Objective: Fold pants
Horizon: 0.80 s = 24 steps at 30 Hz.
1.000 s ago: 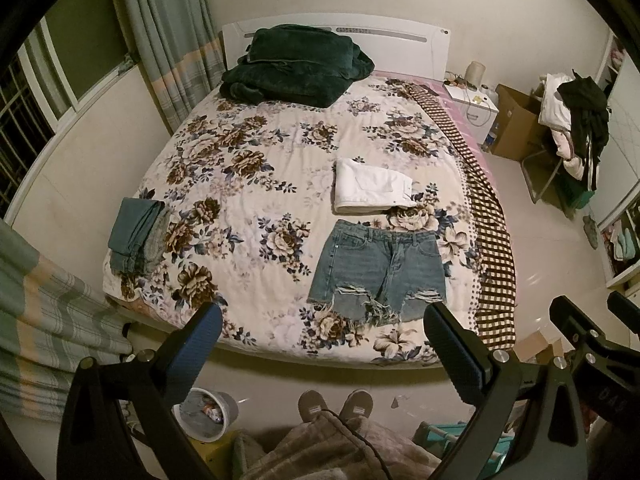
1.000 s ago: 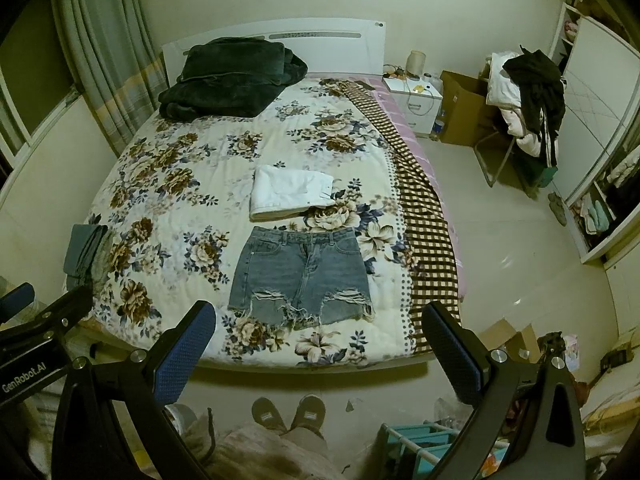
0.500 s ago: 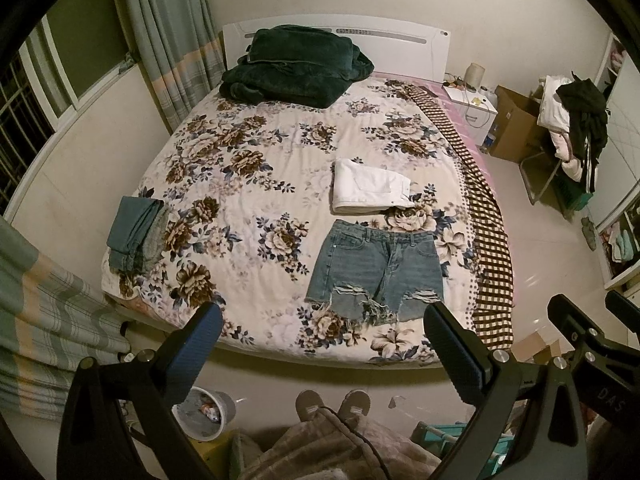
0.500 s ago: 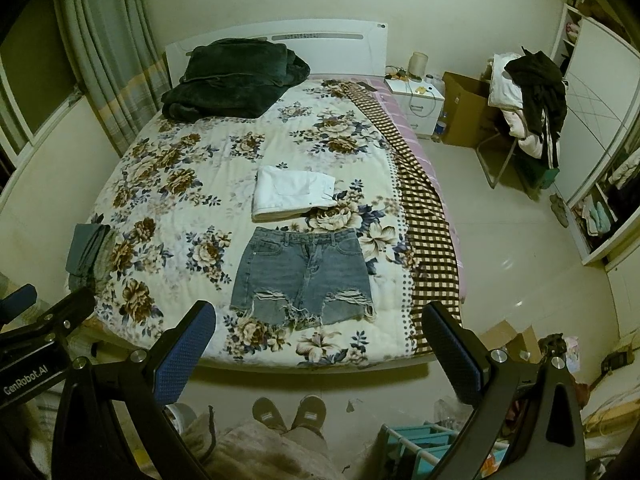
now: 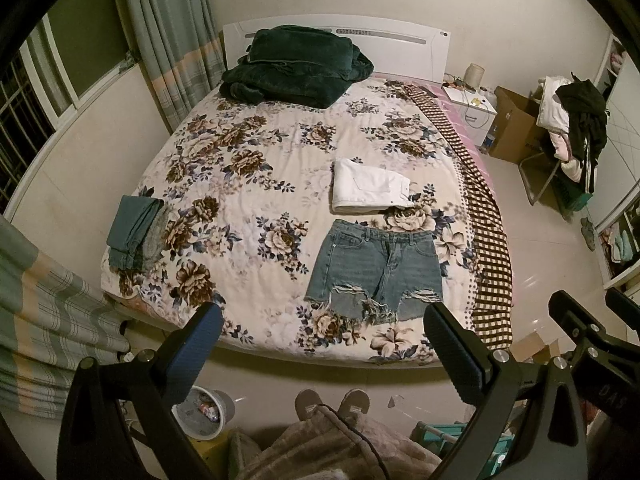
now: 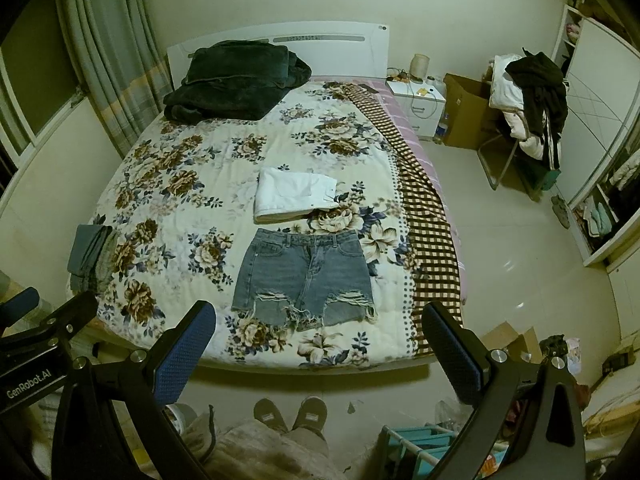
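Frayed blue denim shorts (image 5: pixel 376 268) (image 6: pixel 306 276) lie spread flat, waistband away from me, near the foot of the floral bed (image 5: pixel 240 184) (image 6: pixel 180 184). A folded white garment (image 5: pixel 368 186) (image 6: pixel 294 196) lies just beyond them. My left gripper (image 5: pixel 324 320) is open and empty, held above the floor at the bed's foot. My right gripper (image 6: pixel 316 318) is likewise open and empty. Both hang well short of the shorts.
A folded teal and grey garment pile (image 5: pixel 136 232) (image 6: pixel 90 258) sits at the bed's near left corner. A dark green blanket (image 5: pixel 296 66) (image 6: pixel 236 80) lies at the headboard. A checked cloth (image 5: pixel 480 208) drapes the right edge. My slippered feet (image 5: pixel 332 402) stand at the foot.
Both grippers have drifted slightly, so the bed sits a little differently in view. The shorts and other clothes have not moved.
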### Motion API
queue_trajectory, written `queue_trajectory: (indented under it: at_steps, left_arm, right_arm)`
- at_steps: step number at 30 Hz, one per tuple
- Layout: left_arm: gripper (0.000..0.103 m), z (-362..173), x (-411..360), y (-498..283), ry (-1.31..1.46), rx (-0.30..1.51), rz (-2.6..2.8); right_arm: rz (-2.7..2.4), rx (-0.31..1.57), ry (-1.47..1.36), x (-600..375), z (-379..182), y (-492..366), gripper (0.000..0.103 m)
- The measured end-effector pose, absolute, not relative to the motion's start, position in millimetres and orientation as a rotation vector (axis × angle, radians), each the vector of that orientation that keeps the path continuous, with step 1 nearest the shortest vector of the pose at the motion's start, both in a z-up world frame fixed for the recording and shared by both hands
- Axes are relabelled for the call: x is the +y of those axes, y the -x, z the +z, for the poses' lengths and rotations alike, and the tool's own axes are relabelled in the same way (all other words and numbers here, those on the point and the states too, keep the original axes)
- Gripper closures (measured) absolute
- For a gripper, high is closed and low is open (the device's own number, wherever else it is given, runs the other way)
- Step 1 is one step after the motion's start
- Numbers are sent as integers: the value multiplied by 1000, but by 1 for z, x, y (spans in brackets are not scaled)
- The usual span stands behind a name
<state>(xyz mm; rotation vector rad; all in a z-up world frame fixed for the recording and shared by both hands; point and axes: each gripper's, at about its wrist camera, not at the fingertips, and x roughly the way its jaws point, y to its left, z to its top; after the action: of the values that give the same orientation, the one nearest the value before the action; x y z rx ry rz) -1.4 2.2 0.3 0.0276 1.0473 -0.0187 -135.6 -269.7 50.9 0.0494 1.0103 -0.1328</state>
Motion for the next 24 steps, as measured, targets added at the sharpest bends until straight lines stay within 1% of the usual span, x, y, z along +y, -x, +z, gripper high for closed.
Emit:
queue_trajectory:
  at_steps: [24]
  left_arm:
    - [0, 0, 3, 2, -24, 1046, -22]
  right_arm:
    - [-132, 1012, -52, -265, 56, 136, 0]
